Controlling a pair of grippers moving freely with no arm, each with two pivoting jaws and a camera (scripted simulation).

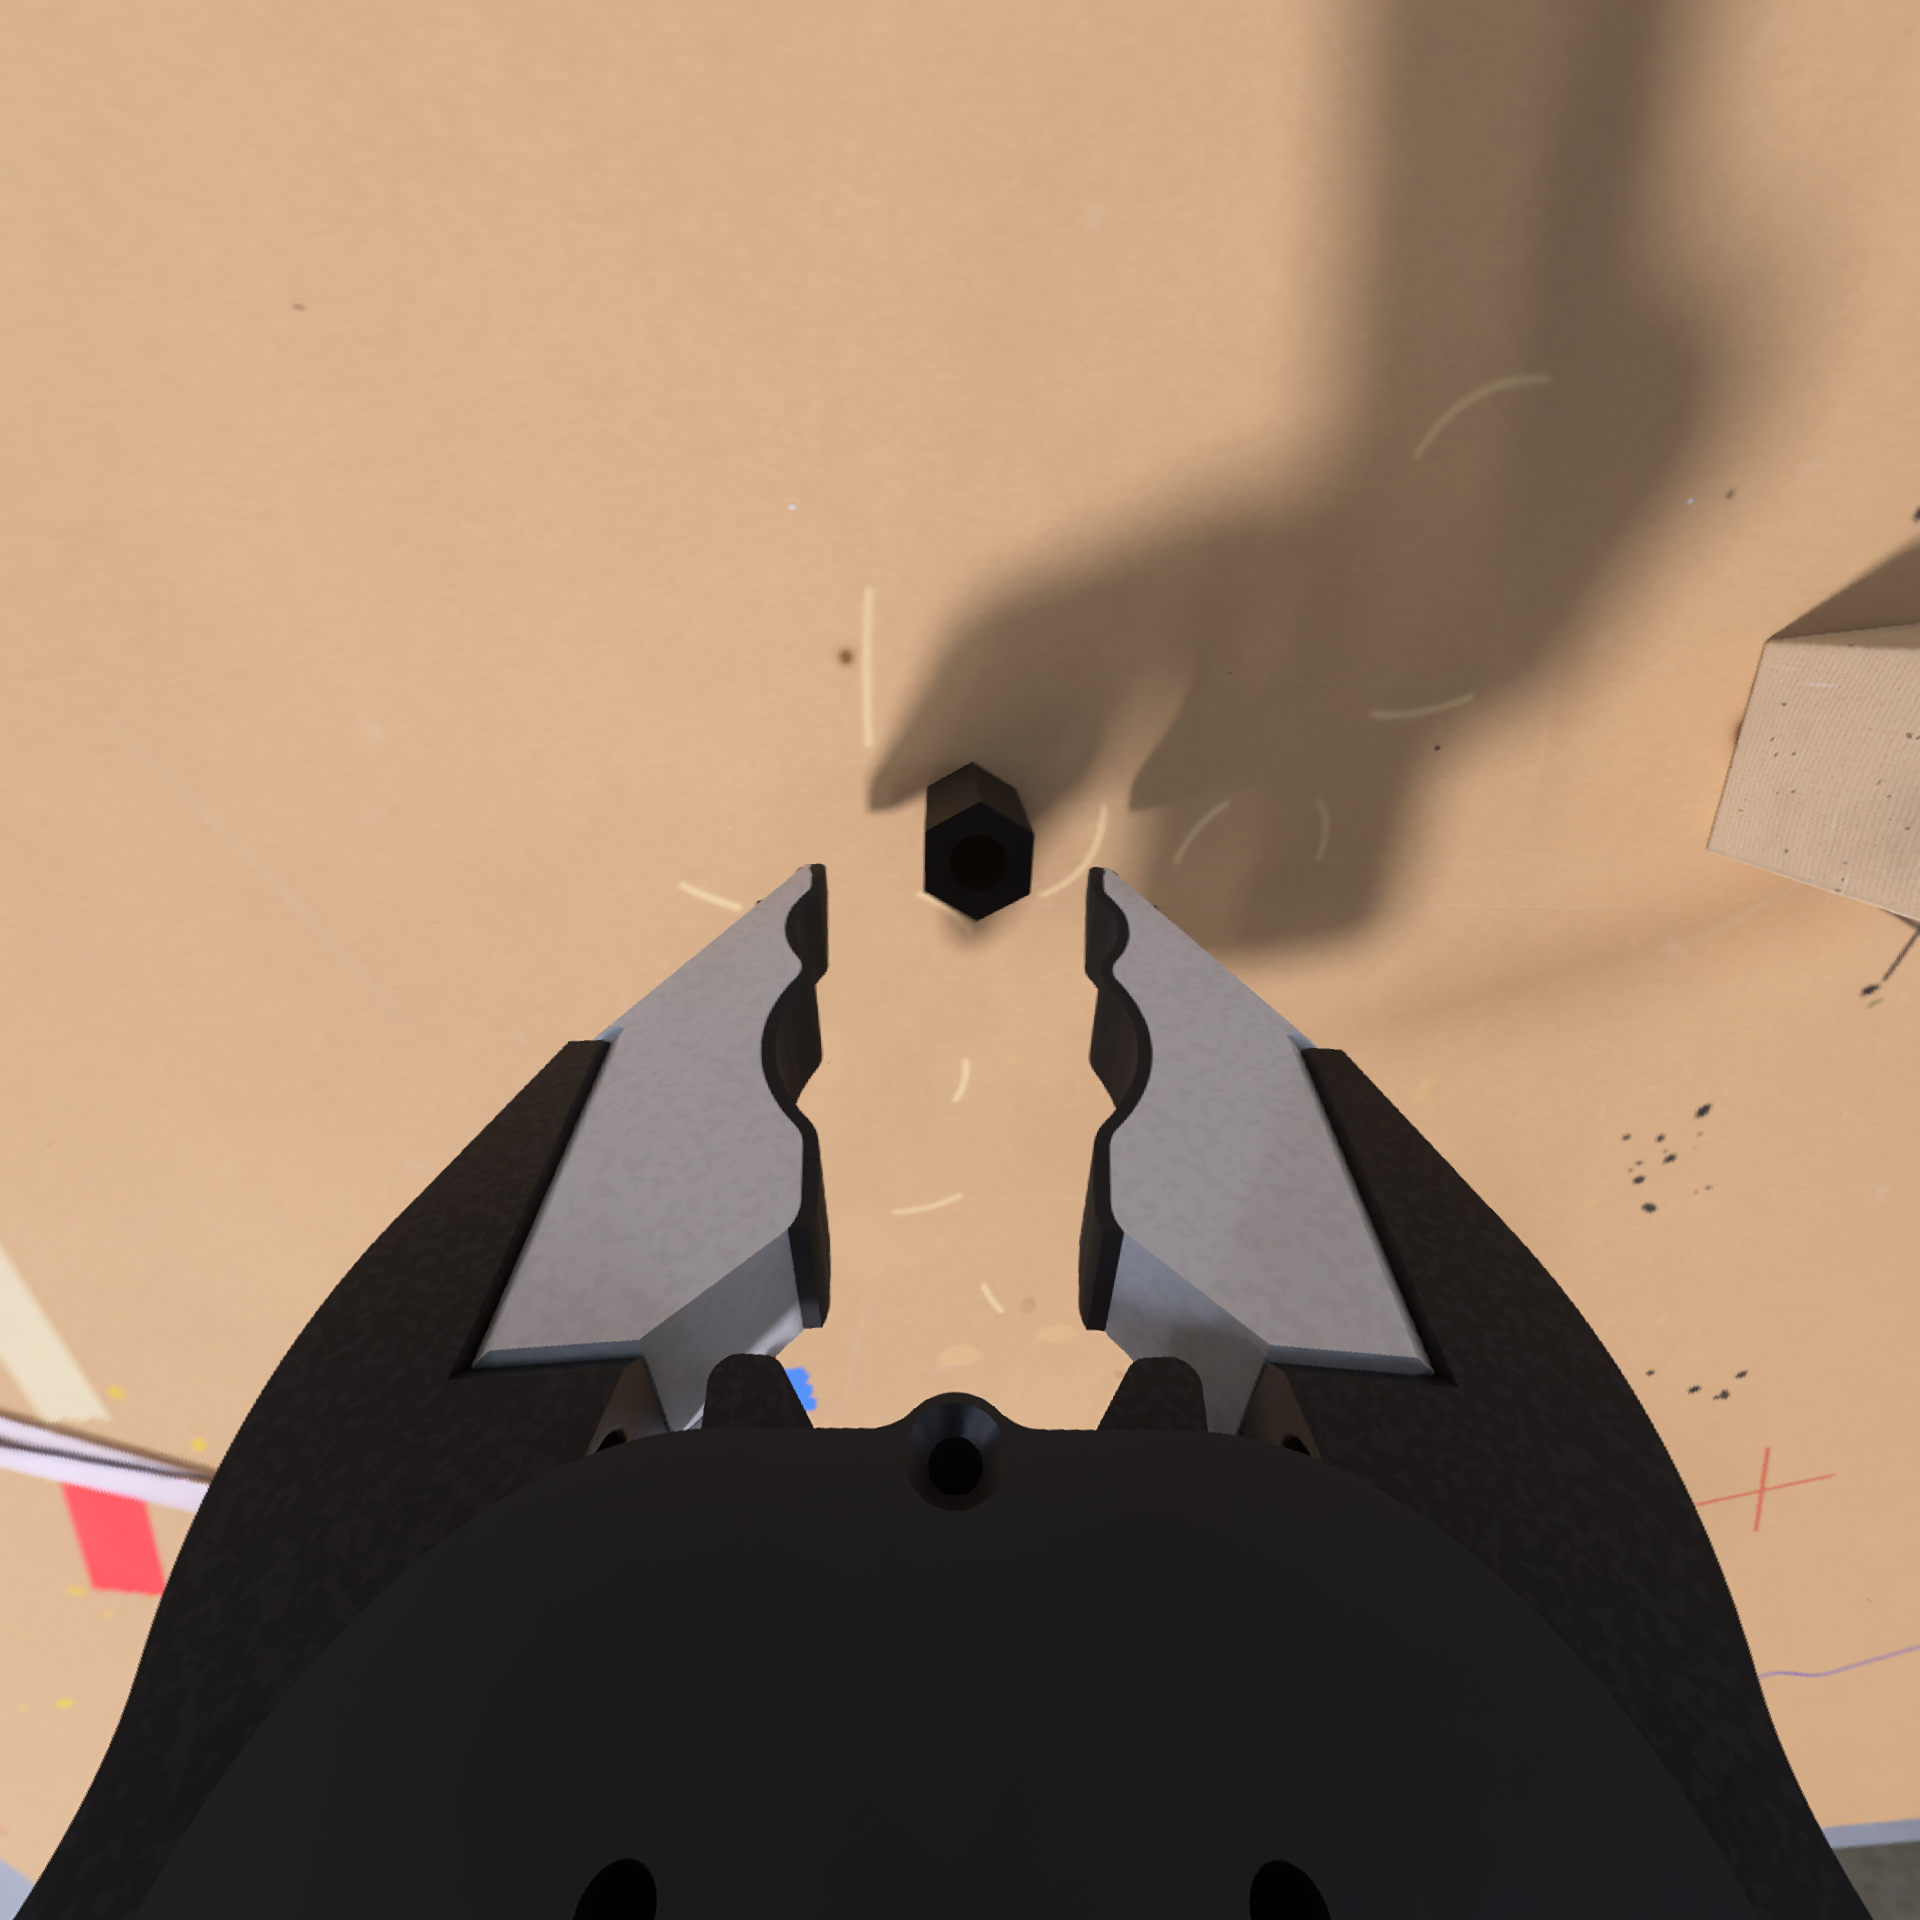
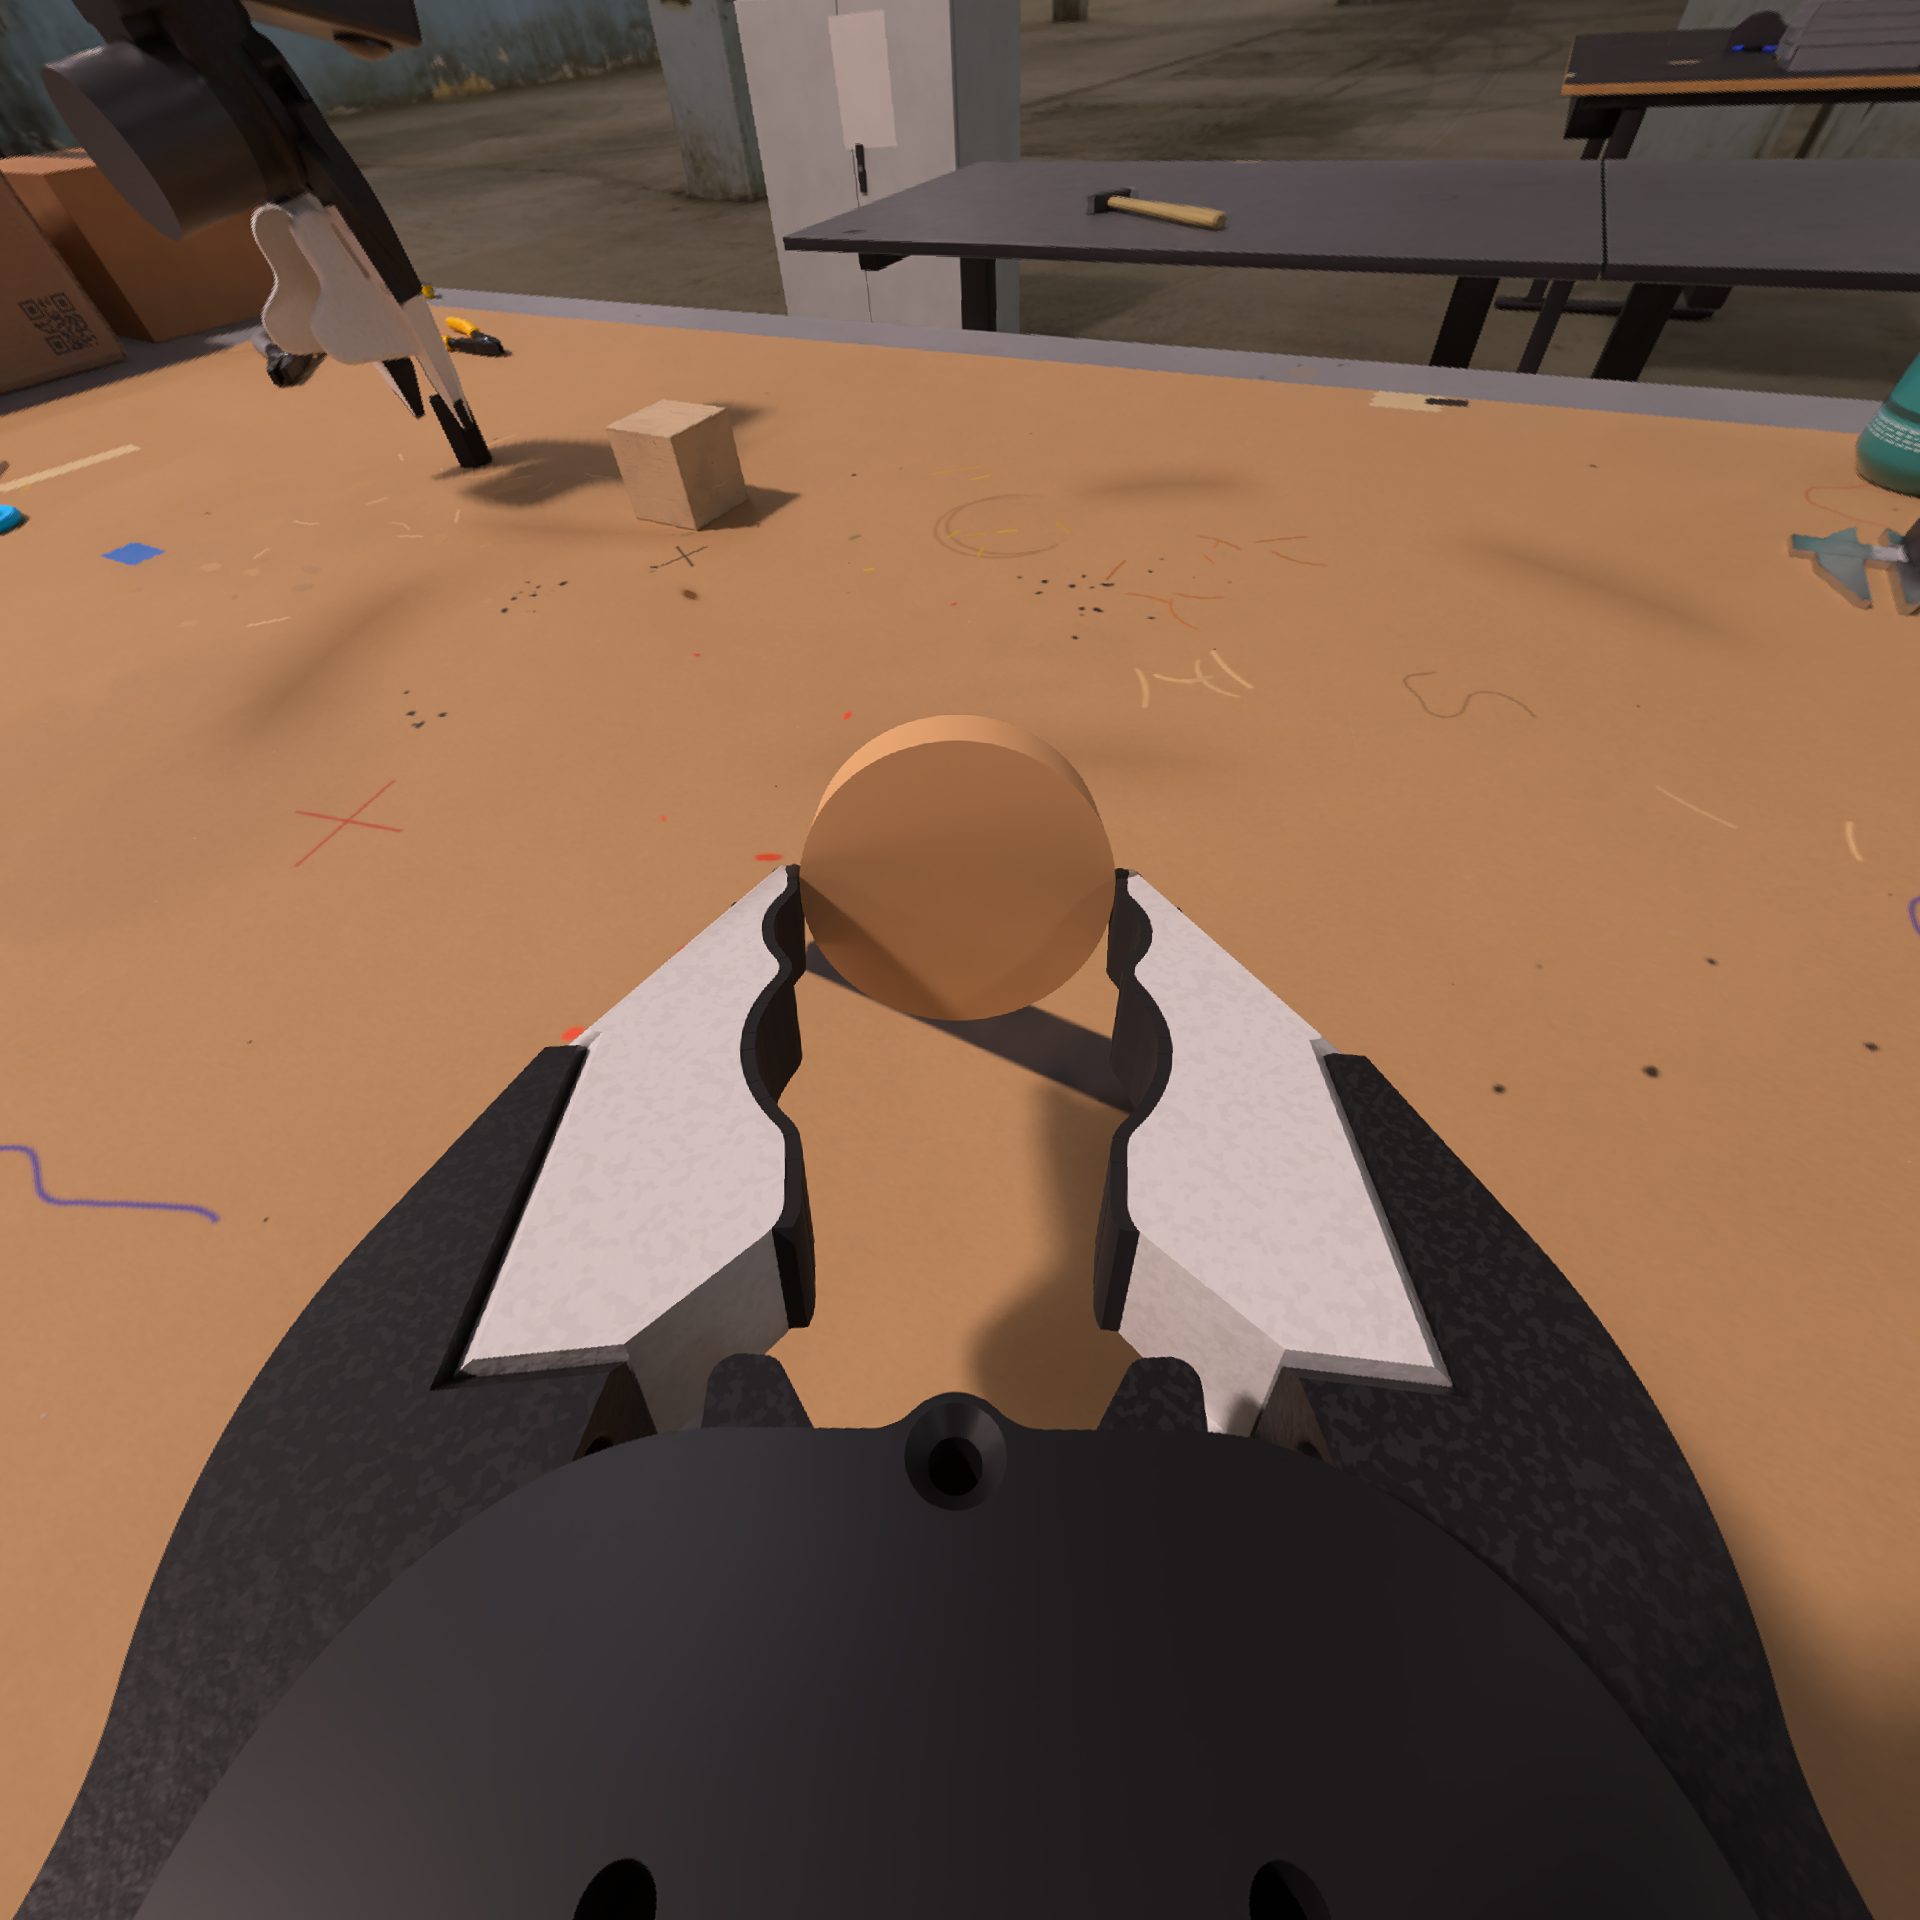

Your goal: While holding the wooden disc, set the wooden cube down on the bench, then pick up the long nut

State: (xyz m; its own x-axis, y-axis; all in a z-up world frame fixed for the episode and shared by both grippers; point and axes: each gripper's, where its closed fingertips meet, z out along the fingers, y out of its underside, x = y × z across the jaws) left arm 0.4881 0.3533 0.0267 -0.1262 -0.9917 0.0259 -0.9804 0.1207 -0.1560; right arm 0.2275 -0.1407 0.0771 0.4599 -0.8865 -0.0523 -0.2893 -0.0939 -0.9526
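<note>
In the left wrist view a black hexagonal long nut (image 1: 975,844) stands on the tan bench (image 1: 416,416), just beyond and between my fingertips. My left gripper (image 1: 956,883) is open and empty, pointing down at it. The wooden cube (image 1: 1839,769) rests on the bench at the right edge. In the right wrist view my right gripper (image 2: 956,883) is shut on the wooden disc (image 2: 956,868), held on edge above the bench. The cube (image 2: 677,463) sits far left, with the left gripper (image 2: 462,442) tip-down beside it; the nut is hidden there.
A teal object (image 2: 1893,436) and a grey-blue clamp-like tool (image 2: 1860,566) lie at the bench's right edge. Cardboard boxes (image 2: 94,260) stand far left. A dark table with a hammer (image 2: 1158,208) stands behind the bench. Coloured tape pieces (image 1: 114,1538) mark the bench.
</note>
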